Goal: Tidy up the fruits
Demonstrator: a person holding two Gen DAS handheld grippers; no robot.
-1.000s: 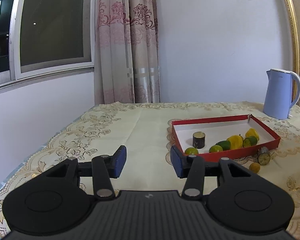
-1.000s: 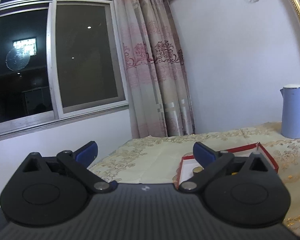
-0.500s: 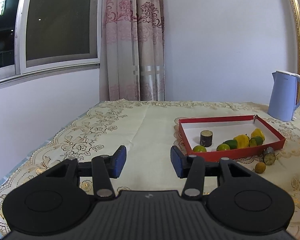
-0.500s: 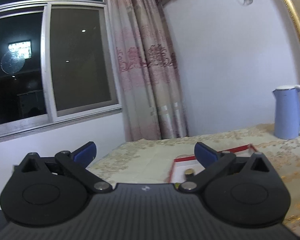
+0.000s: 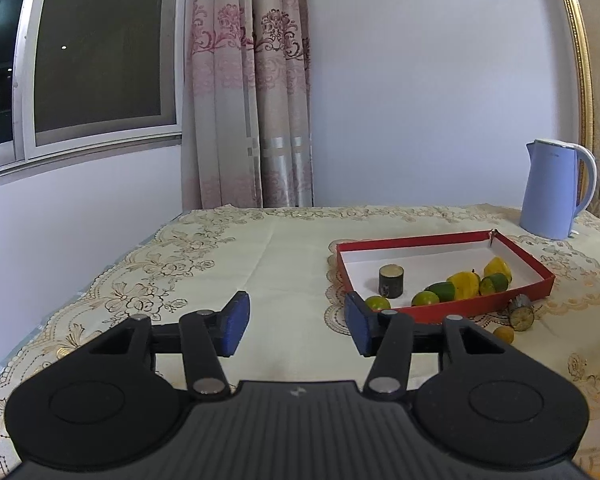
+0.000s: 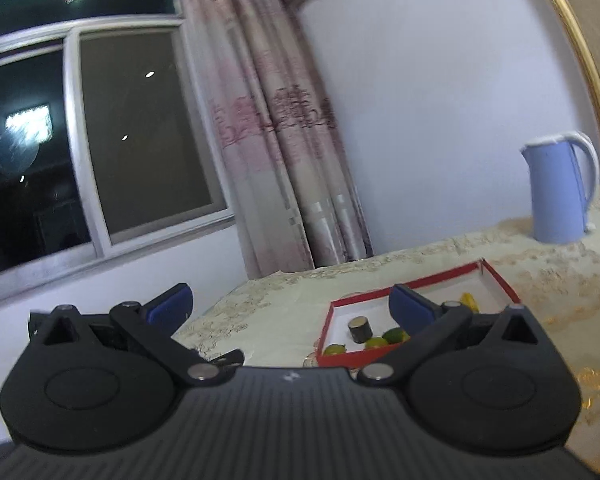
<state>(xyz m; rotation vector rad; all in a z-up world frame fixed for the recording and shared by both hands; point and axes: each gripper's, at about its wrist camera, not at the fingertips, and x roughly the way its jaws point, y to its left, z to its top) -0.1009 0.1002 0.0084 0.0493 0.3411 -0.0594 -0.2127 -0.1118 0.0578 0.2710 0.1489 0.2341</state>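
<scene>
A red tray with a white floor sits on the table at right. It holds several green limes and yellow fruits along its near edge, plus a dark cylinder. A halved fruit and a small orange fruit lie on the cloth outside the tray's near right corner. My left gripper is open and empty, above the cloth left of the tray. My right gripper is open and empty, held higher; the tray shows past its right finger.
A blue electric kettle stands at the table's back right. An embroidered cream cloth covers the table. A window and a pink curtain lie behind; the table's left edge runs near the wall.
The left view has shifted so the tray sits further right and nearer. The right gripper has tilted and swung toward the tray, which now shows more fully. Both stay open.
</scene>
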